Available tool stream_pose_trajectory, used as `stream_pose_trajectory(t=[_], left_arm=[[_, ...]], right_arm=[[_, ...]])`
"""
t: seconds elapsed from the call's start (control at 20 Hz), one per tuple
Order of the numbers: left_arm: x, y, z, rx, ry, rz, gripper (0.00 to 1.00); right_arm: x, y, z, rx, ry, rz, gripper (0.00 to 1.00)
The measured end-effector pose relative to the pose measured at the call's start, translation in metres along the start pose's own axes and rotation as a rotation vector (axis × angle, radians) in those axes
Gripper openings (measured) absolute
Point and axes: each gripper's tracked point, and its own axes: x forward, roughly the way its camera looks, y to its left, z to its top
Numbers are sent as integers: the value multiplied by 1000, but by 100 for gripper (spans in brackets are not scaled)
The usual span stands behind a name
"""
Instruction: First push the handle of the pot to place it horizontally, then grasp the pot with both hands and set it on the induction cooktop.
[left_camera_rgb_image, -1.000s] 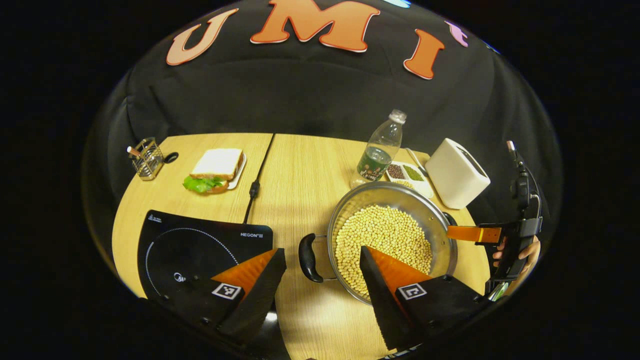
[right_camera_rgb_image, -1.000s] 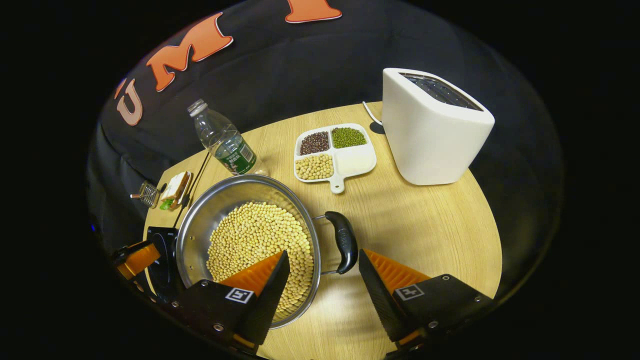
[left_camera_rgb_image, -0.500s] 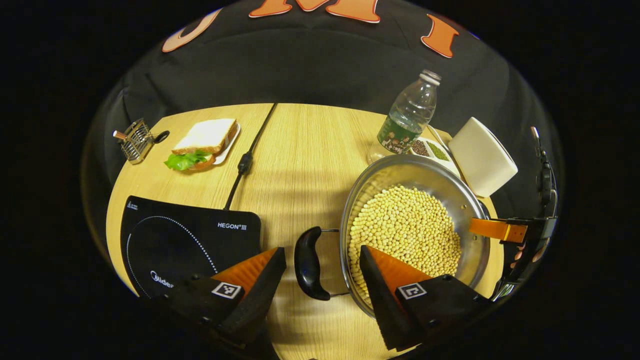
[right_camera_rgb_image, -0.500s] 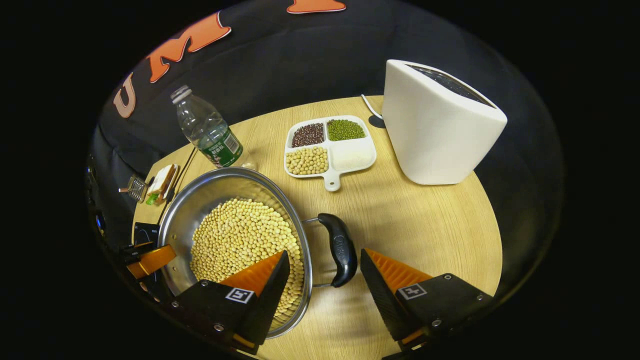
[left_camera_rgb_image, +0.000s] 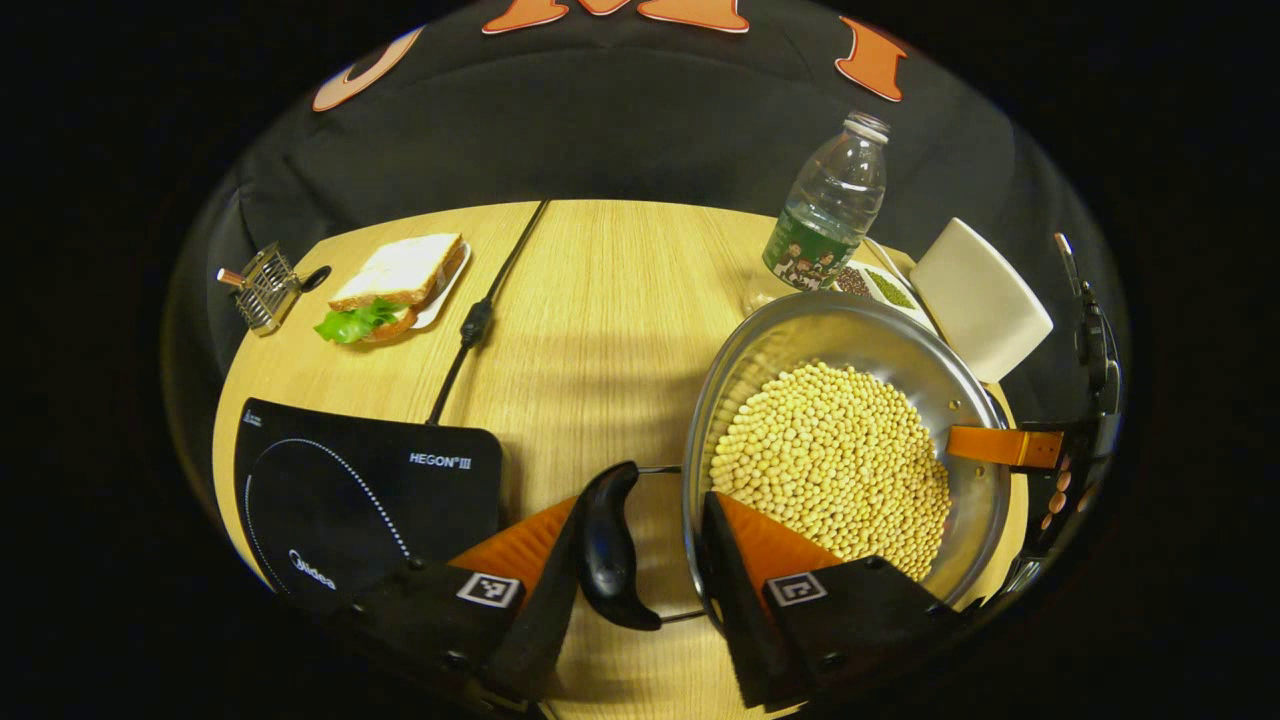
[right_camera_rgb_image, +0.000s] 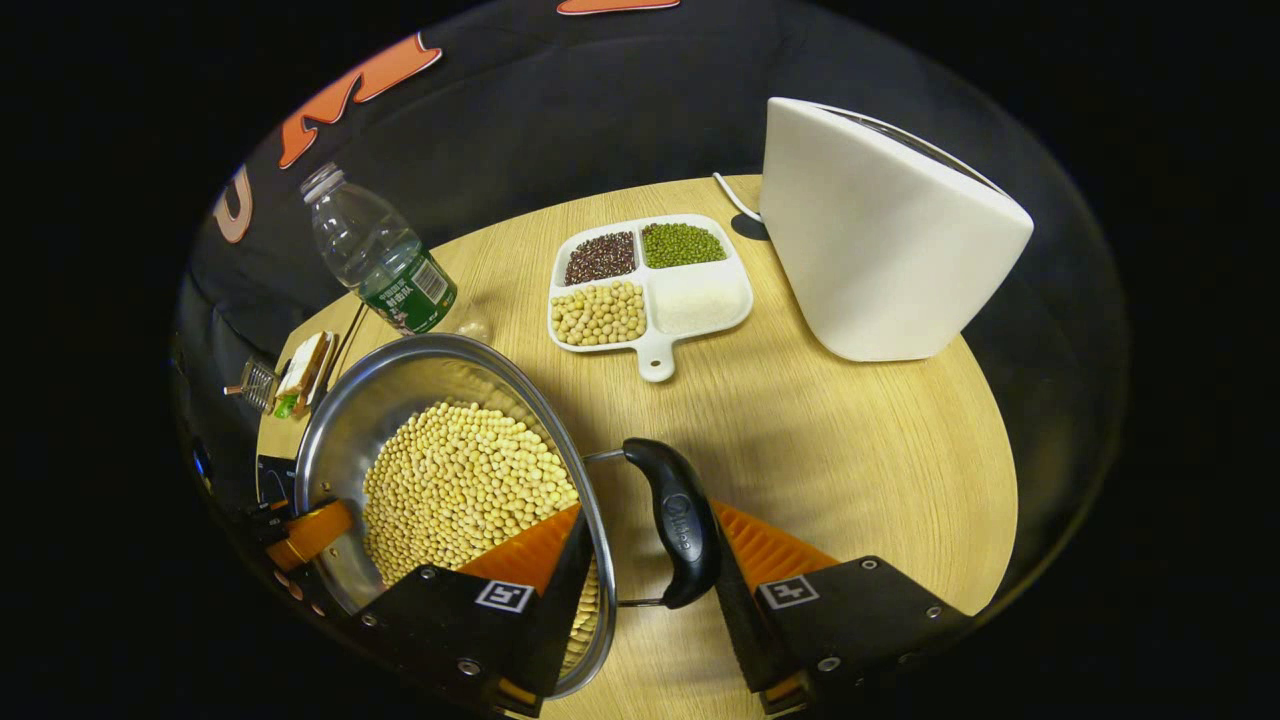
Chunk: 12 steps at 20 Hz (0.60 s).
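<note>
1. Pot (left_camera_rgb_image: 840, 440) full of beans on wooden table (left_camera_rgb_image: 600, 300), right of cooktop (left_camera_rgb_image: 360, 490), not on it.
2. Left gripper (left_camera_rgb_image: 635, 560) straddling pot's left handle (left_camera_rgb_image: 610, 545) and rim; grip not confirmable.
3. Right gripper (right_camera_rgb_image: 650, 575) likewise around right handle (right_camera_rgb_image: 680, 520).
4. Far side: sandwich (left_camera_rgb_image: 395, 285), bottle (left_camera_rgb_image: 830, 205), toaster (right_camera_rgb_image: 880, 230), divided dish (right_camera_rgb_image: 645, 285); black cloth wall behind.

The counter (left_camera_rgb_image: 600, 300) carries one pot (left_camera_rgb_image: 800, 330), one induction cooktop (left_camera_rgb_image: 360, 490), one bottle (left_camera_rgb_image: 830, 205), one toaster (right_camera_rgb_image: 880, 230), one sandwich (left_camera_rgb_image: 395, 285), one divided dish (right_camera_rgb_image: 650, 285), and one wire rack (left_camera_rgb_image: 262, 288).
</note>
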Motion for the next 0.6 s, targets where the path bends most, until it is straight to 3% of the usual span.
stream_pose_trajectory(t=[0.2, 0.6], left_arm=[[6, 5, 7, 5, -46, 44, 71], [7, 4, 13, 46, -115, 41, 64]], right_arm=[[-4, 0, -3, -41, -8, -16, 65], [-14, 2, -10, -67, -26, -39, 55]])
